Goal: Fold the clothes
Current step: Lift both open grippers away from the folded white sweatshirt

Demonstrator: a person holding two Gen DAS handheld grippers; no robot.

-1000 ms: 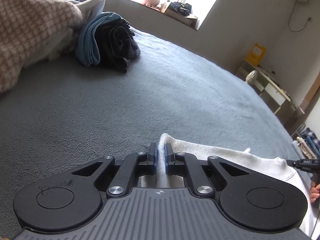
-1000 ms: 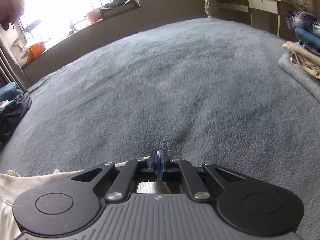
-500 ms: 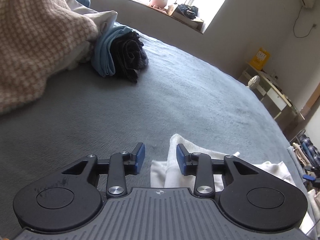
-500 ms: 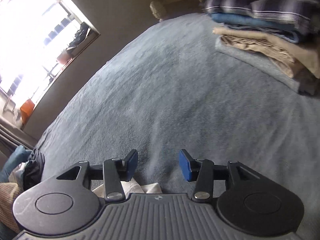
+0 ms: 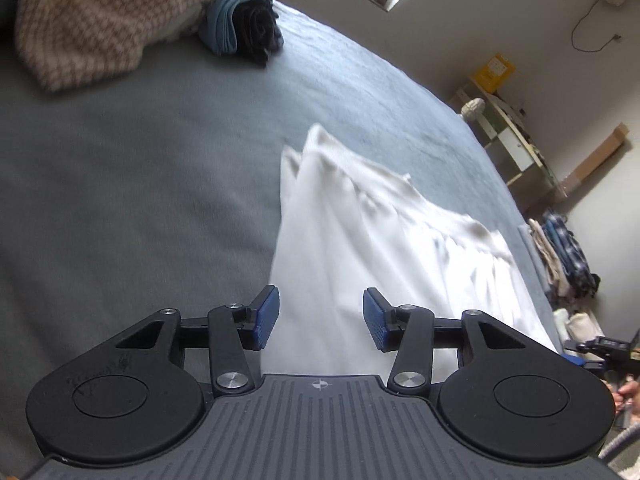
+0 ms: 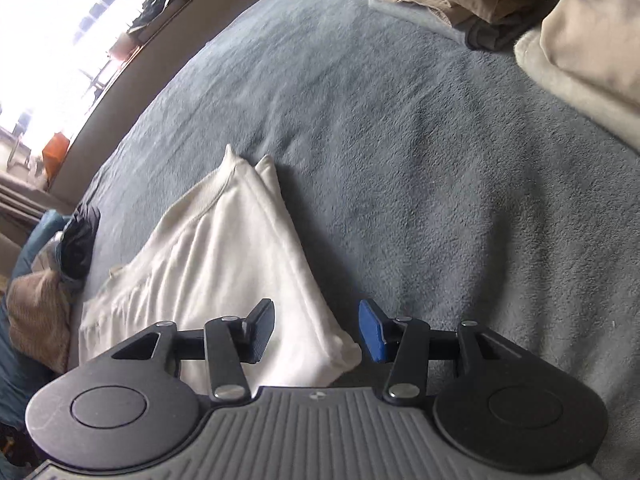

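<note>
Both grippers released; white garment lies folded on the bed.

The left gripper and the right gripper stand about half open with nothing held. A second ago each was pinched shut on the cloth; the left jaws have just been opening further, the right parted earlier and now hold that width. The white garment lies below the pads, untouched, running toward 12 o'clock on the grey bed cover. Judged from this, one fold is set down and the next grasp is pending. In the left view, a checked blanket and rolled dark clothes sit at 11 o'clock, well apart. In the right view, a stack of folded clothes lies at 1 o'clock. Nothing blocks the garment.
</note>
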